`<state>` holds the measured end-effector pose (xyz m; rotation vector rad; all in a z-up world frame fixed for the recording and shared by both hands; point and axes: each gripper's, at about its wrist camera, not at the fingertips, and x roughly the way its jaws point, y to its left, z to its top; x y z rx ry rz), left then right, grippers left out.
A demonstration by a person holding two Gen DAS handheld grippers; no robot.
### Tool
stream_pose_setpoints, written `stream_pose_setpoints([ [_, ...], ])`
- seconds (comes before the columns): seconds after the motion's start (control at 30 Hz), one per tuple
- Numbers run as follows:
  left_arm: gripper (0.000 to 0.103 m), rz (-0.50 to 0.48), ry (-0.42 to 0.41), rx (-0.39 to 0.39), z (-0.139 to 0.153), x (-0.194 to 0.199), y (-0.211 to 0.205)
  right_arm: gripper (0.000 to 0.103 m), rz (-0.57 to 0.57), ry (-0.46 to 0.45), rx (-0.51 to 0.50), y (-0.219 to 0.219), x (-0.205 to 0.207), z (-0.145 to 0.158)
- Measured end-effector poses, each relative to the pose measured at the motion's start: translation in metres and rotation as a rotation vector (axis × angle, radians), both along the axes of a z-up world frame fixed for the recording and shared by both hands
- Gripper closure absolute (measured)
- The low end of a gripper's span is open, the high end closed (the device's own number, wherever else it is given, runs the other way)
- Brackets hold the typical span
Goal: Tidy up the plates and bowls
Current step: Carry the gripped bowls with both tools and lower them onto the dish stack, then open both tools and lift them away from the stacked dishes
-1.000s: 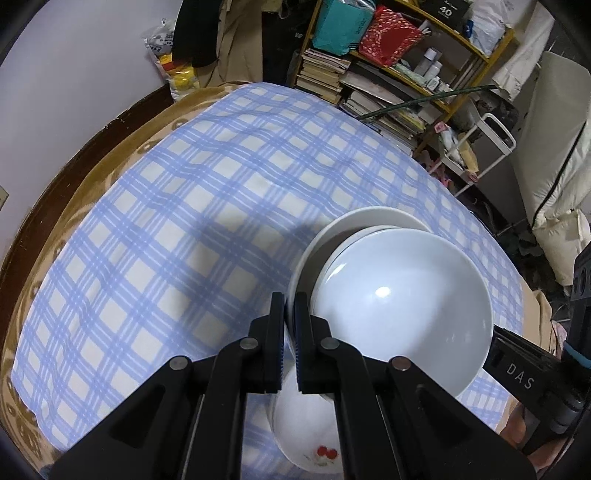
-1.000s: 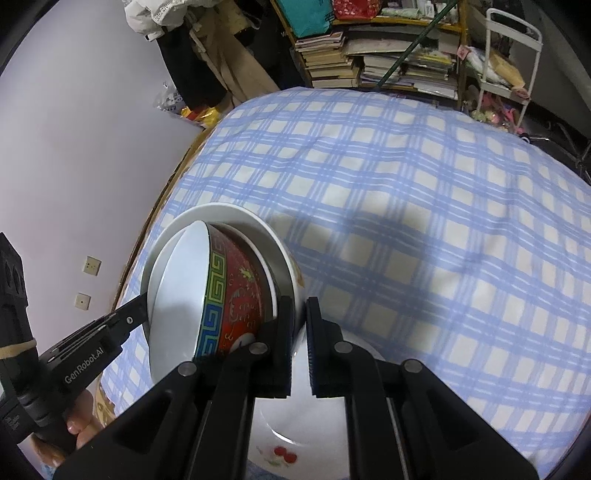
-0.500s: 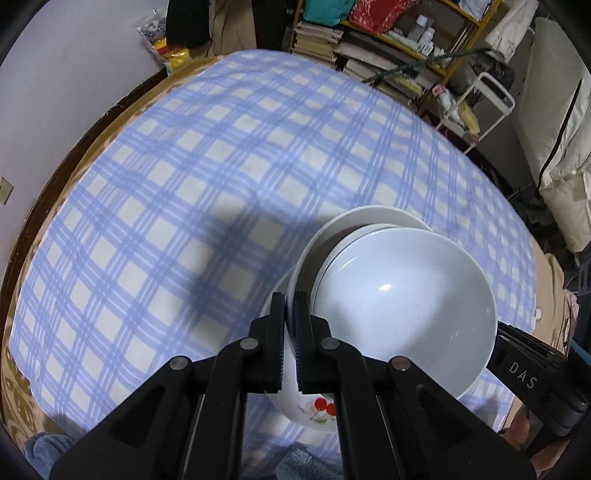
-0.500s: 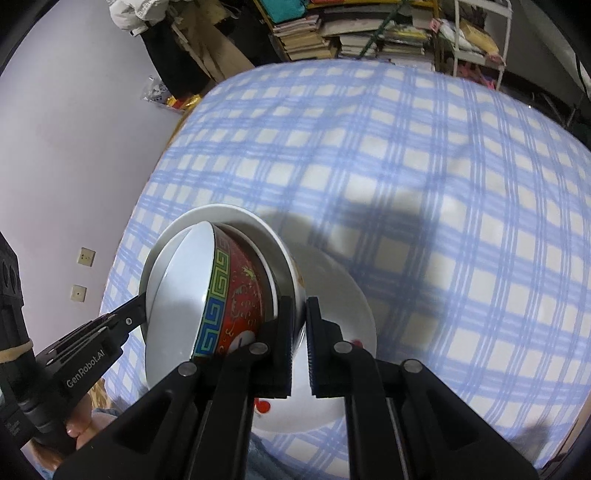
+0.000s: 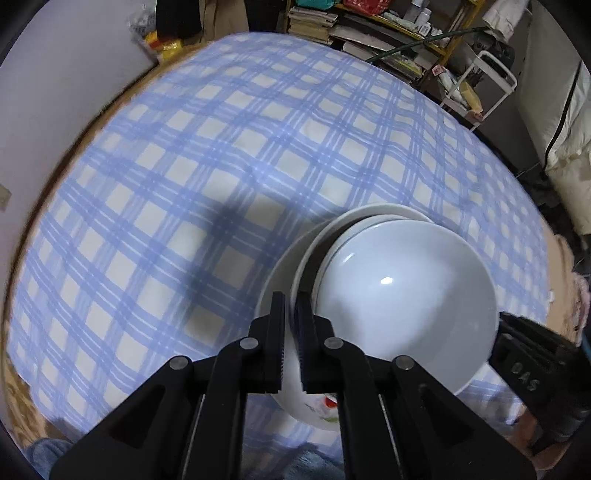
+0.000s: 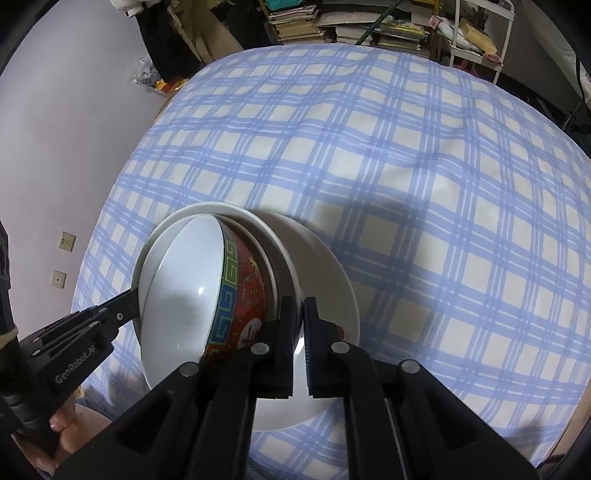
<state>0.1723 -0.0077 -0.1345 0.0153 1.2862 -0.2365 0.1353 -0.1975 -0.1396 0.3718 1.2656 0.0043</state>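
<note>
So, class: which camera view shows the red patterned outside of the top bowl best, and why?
The right wrist view: the red bowl turns its red wall and green key-pattern band to that camera. The left wrist view shows only its plain white inside, so the pattern is hidden there.

Indoor light from overhead, moderate brightness. Small specular hotspot inside the bowl (image 5: 406, 299). Dark soft-edged shadow on the checked cloth (image 5: 229, 155) just left of the bowl in left view, right of it in right view. Strong fisheye bending, black vignette corners. Cloth edges motion-smeared; shelves (image 6: 354, 26) beyond the cloth dim.
</note>
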Motion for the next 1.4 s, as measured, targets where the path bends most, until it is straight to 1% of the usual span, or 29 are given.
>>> stream_pose_setpoints([
  [0.1,0.092,-0.007,-0.018,0.022,0.003,-0.003,0.0,0.094,-0.002,-0.007,0.009,-0.001,-0.002,0.001],
  [0.27,0.087,-0.038,-0.113,0.088,0.026,-0.014,-0.002,0.094,0.013,-0.071,0.011,-0.003,-0.011,0.018],
  [0.4,0.085,-0.013,-0.133,0.069,0.043,-0.021,0.01,0.094,0.019,-0.119,0.005,-0.005,-0.019,0.037],
  [0.47,0.085,0.0,-0.151,0.072,0.053,-0.027,0.017,0.093,0.037,-0.148,-0.014,-0.005,-0.025,0.048],
  [0.53,0.084,0.009,-0.183,0.081,0.063,-0.034,0.022,0.088,0.06,-0.187,-0.057,-0.004,-0.033,0.061],
  [0.57,0.083,0.012,-0.197,0.084,0.067,-0.037,0.023,0.078,0.066,-0.206,-0.072,-0.003,-0.036,0.067],
  [0.6,0.081,0.014,-0.222,0.09,0.074,-0.043,0.025,0.066,0.072,-0.233,-0.086,-0.003,-0.041,0.075],
  [0.67,0.074,0.015,-0.262,0.102,0.084,-0.051,0.027,0.057,0.089,-0.294,-0.107,-0.003,-0.052,0.089],
  [0.7,0.069,0.015,-0.285,0.107,0.089,-0.056,0.027,0.055,0.096,-0.318,-0.116,-0.003,-0.057,0.095],
  [0.73,0.064,0.013,-0.321,0.113,0.096,-0.063,0.028,0.052,0.102,-0.345,-0.13,-0.003,-0.064,0.101],
  [0.8,0.057,0.008,-0.386,0.129,0.107,-0.075,0.029,0.041,0.104,-0.388,-0.146,-0.004,-0.074,0.111],
  [0.83,0.054,0.004,-0.414,0.134,0.111,-0.081,0.029,0.039,0.1,-0.416,-0.151,-0.006,-0.081,0.116],
  [0.9,0.047,0.002,-0.46,0.142,0.119,-0.091,0.029,0.031,0.092,-0.458,-0.162,-0.007,-0.09,0.123],
  [0.93,0.041,0.002,-0.484,0.139,0.124,-0.098,0.03,0.029,0.088,-0.48,-0.173,-0.007,-0.096,0.127],
  [1.0,0.033,0.008,-0.52,0.135,0.131,-0.107,0.033,0.02,0.087,-0.525,-0.201,-0.007,-0.107,0.133],
  [1.03,0.028,0.013,-0.544,0.137,0.134,-0.112,0.033,0.017,0.087,-0.546,-0.214,-0.006,-0.111,0.136],
  [1.1,0.021,0.028,-0.595,0.151,0.139,-0.12,0.036,0.008,0.089,-0.59,-0.244,-0.005,-0.12,0.14],
  [1.13,0.017,0.034,-0.617,0.154,0.141,-0.125,0.037,0.006,0.09,-0.604,-0.252,-0.004,-0.123,0.141],
  [1.17,0.015,0.04,-0.638,0.155,0.142,-0.129,0.038,0.001,0.087,-0.617,-0.258,-0.003,-0.127,0.142],
  [1.33,0.005,0.074,-0.752,0.164,0.148,-0.152,0.047,0.0,0.067,-0.67,-0.289,-0.003,-0.137,0.142],
  [1.4,0.005,0.077,-0.767,0.156,0.148,-0.156,0.051,0.0,0.06,-0.681,-0.3,-0.003,-0.139,0.139],
])
